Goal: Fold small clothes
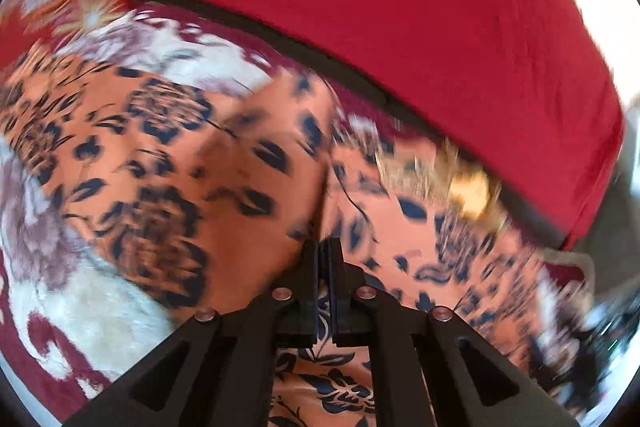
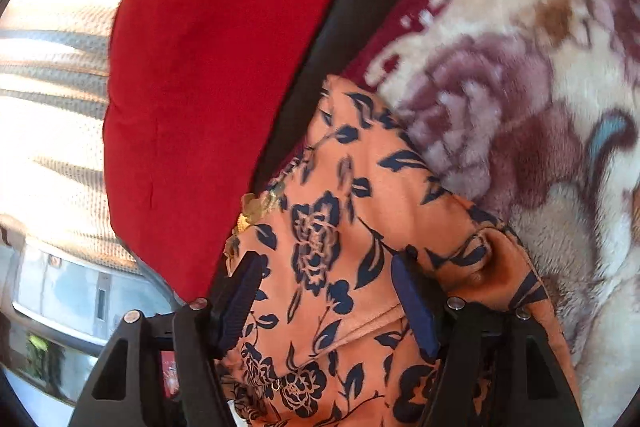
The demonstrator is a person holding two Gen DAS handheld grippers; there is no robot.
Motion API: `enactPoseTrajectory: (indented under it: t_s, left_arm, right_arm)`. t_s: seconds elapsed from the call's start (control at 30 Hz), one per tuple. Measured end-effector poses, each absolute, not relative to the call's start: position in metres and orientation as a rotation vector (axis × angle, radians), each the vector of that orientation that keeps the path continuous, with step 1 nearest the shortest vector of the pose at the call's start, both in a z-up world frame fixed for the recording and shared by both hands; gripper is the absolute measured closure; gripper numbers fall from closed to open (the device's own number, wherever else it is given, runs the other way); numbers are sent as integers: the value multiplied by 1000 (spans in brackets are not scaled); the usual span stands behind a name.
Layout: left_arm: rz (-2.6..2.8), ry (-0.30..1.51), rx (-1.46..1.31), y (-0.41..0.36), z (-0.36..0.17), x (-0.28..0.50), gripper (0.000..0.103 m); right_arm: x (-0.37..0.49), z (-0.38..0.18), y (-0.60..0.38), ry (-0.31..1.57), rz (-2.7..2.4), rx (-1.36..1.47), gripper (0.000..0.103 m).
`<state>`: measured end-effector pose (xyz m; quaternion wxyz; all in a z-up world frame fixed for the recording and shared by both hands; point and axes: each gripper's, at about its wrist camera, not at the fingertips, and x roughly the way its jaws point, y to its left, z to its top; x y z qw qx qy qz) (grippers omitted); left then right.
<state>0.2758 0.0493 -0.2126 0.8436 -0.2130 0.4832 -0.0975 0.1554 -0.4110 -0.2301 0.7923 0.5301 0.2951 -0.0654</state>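
Observation:
The orange garment (image 1: 224, 163) with a dark blue flower print lies spread and creased on a plush blanket, blurred in the left wrist view. My left gripper (image 1: 326, 255) is shut on the garment, a fold of cloth rising from its tips. In the right wrist view the same orange garment (image 2: 340, 227) runs under and between the fingers of my right gripper (image 2: 328, 287). Its jaws stand wide apart, open, and the blue pads (image 2: 412, 295) do not press on the cloth. A gold-trimmed edge (image 2: 260, 205) of the garment shows near the left finger.
A red cushion (image 1: 400, 7) lies just beyond the garment, also the red cushion (image 2: 208, 67) at left. The maroon and cream flowered blanket (image 2: 520, 87) covers the surface. Bright window light and a pale curtain (image 2: 52, 107) fill the far left.

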Motion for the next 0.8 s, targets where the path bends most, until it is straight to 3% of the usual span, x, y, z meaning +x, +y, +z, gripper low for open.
enactPoseTrajectory:
  t_s: [0.17, 0.3, 0.53, 0.8]
  left_arm:
    - [-19, 864, -606, 120, -191, 262, 97]
    - [188, 820, -717, 177, -201, 254, 77]
    - [333, 863, -967, 244, -250, 256, 77]
    - [196, 842, -1046, 254, -273, 282, 79]
  right_arm:
    - [164, -218, -392, 595, -70, 1060, 31]
    - [172, -219, -372, 621, -36, 1017, 31]
    - [178, -225, -354, 652, -11, 991, 31]
    - [181, -230, -349, 668, 8, 991, 31]
